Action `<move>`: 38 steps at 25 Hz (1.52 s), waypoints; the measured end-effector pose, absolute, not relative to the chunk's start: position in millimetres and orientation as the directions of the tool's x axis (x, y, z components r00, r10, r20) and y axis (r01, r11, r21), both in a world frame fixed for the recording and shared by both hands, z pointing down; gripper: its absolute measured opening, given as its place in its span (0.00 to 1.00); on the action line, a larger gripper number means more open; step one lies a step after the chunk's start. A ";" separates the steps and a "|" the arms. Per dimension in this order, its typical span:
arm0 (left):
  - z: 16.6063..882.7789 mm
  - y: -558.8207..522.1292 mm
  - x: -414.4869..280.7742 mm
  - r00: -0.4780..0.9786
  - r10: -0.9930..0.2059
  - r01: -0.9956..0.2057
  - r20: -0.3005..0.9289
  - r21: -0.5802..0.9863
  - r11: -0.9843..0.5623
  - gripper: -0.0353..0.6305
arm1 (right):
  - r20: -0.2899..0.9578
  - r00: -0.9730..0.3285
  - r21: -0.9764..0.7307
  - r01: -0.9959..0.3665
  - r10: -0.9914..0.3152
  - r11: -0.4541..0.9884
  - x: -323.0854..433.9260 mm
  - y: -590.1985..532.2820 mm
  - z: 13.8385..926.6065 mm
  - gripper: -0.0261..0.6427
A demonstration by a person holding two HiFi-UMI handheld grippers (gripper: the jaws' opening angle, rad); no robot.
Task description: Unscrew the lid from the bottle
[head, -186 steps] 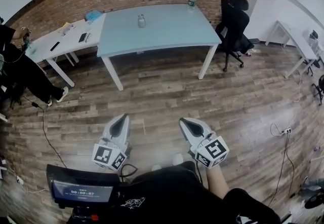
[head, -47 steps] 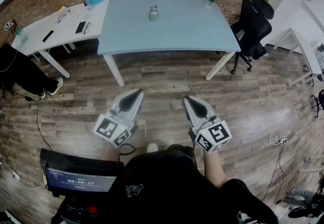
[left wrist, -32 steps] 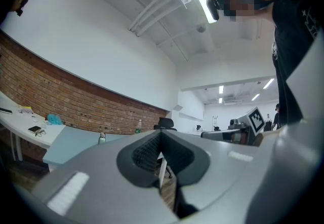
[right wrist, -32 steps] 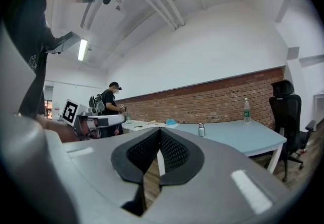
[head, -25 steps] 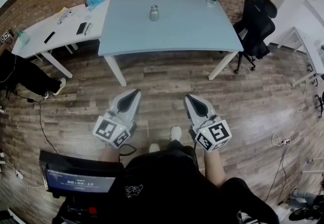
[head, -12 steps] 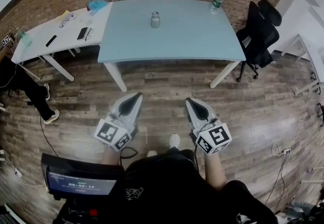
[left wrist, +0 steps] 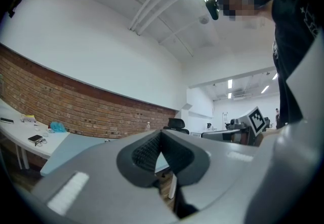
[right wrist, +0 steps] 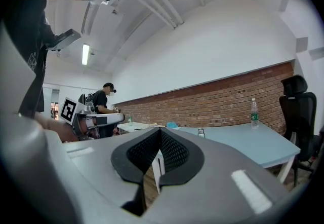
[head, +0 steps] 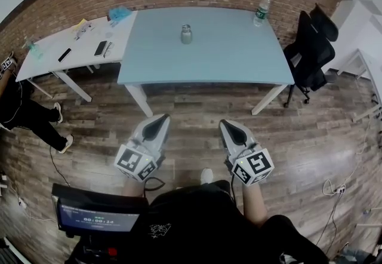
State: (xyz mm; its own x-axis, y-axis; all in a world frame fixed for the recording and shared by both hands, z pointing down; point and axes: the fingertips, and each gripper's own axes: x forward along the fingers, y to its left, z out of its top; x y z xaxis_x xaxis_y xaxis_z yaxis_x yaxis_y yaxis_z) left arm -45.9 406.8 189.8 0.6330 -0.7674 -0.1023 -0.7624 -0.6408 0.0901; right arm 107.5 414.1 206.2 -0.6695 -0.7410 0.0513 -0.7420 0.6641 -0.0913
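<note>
- Step in hand (judged): approach only. Nothing is grasped and the lid has not been touched.
- Next move calls for reaching the worktop, parting both sets of fingers, then bracing the bottle body with one gripper and taking the lid with the other.
- Left gripper: fingers pressed together, empty. It is held about level, aimed at the worktop, short of its near edge.
- Right gripper: fingers together, empty, in the same pose.
- Small lidded bottle: upright, mid-worktop towards the far edge, probably the target.
- Taller water bottle: at the worktop's far right corner.
</note>
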 end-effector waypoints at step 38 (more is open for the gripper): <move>197.3 335.5 18.8 0.517 -0.853 -0.849 -0.074 0.086 -0.522 0.05 | 0.079 -0.758 -0.101 -0.652 -0.647 0.752 174.0 328.1 215.4 0.04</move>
State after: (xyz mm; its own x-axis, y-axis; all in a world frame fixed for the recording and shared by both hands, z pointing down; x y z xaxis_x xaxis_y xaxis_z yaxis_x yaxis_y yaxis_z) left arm 18.8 335.5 197.3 0.5166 -0.8530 -0.0745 -0.8488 -0.5216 0.0863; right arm 174.0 328.1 215.4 -0.7583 -0.6471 0.0788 -0.6519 0.7515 -0.1013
